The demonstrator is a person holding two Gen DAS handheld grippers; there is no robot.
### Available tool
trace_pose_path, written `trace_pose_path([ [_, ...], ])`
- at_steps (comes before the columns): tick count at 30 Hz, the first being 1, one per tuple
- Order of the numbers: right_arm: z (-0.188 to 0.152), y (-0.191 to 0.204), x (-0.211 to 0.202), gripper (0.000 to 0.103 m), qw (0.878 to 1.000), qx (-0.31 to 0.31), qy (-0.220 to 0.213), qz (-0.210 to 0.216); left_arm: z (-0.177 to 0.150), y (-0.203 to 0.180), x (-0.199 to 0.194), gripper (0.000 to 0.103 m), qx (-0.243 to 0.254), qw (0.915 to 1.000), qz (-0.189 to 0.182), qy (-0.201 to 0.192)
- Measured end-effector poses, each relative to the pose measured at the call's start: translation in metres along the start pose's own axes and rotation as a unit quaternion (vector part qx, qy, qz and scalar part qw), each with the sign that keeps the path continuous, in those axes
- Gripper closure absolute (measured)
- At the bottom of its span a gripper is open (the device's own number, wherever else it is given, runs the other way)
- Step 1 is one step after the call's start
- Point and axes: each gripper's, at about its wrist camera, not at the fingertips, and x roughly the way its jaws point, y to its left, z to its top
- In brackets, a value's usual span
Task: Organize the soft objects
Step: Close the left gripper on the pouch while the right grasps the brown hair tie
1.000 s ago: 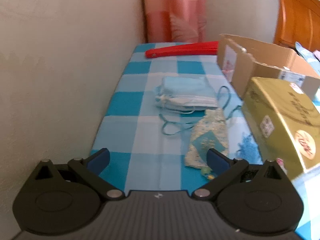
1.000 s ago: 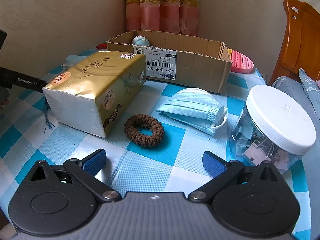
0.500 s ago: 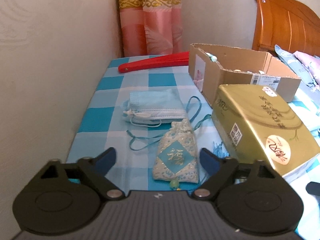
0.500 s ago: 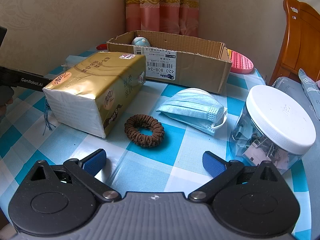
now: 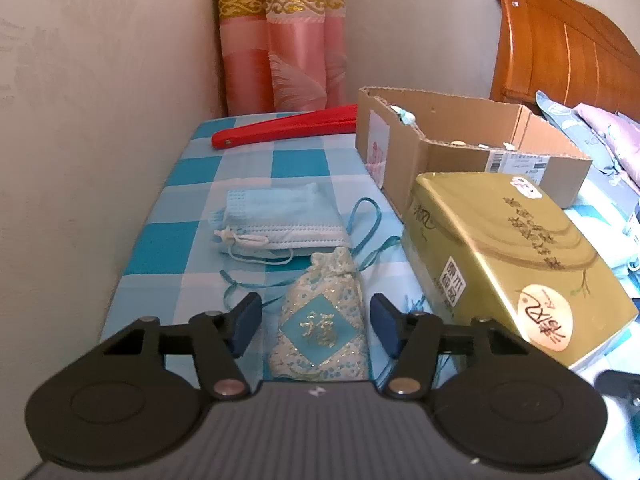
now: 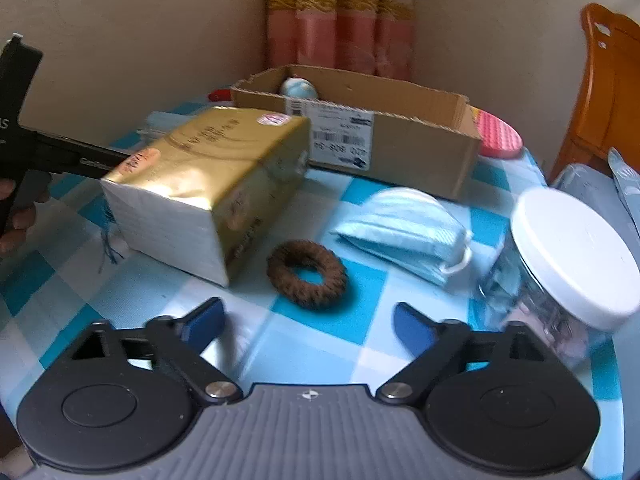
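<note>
In the left wrist view, my left gripper (image 5: 316, 322) is open, its blue pads on either side of a pale embroidered sachet (image 5: 322, 320) with teal cords lying on the checked cloth. A blue face mask (image 5: 280, 220) lies just beyond it. In the right wrist view, my right gripper (image 6: 310, 326) is open and empty, just short of a brown hair scrunchie (image 6: 307, 274). Another blue face mask (image 6: 404, 228) lies to its right. An open cardboard box (image 6: 384, 136) stands at the back; it also shows in the left wrist view (image 5: 460, 152).
A gold tissue pack (image 6: 208, 184) lies left of the scrunchie, also in the left wrist view (image 5: 508, 248). A clear jar with a white lid (image 6: 572, 256) stands at right. A red folded fan (image 5: 284, 130) and a pink round mat (image 6: 498, 140) lie at the back. A wall runs along the left.
My left gripper has swung over the sachet and narrowed around it. My right gripper has moved forward toward the scrunchie, narrowing slightly.
</note>
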Motion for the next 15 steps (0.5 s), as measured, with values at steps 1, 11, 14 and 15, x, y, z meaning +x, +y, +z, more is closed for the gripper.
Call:
trace_pose_path([
  [1,0.002,0.001,0.001,0.02,1.0,-0.003,-0.002,0.003,0.0,0.0,0.0,0.047,-0.001,1.0,-0.002,0.001],
  [11,0.02,-0.003,0.015,0.047,1.0,-0.019,-0.005,0.019,0.001,0.002,0.001,0.053,-0.004,1.0,-0.005,0.0],
  [14,0.024,-0.004,0.018,0.053,1.0,-0.018,-0.003,0.016,0.001,0.001,0.001,0.053,-0.003,1.0,-0.004,0.0],
  [15,0.025,-0.003,0.018,0.054,1.0,-0.018,-0.002,0.015,0.001,0.001,0.001,0.055,-0.004,1.0,-0.005,0.0],
])
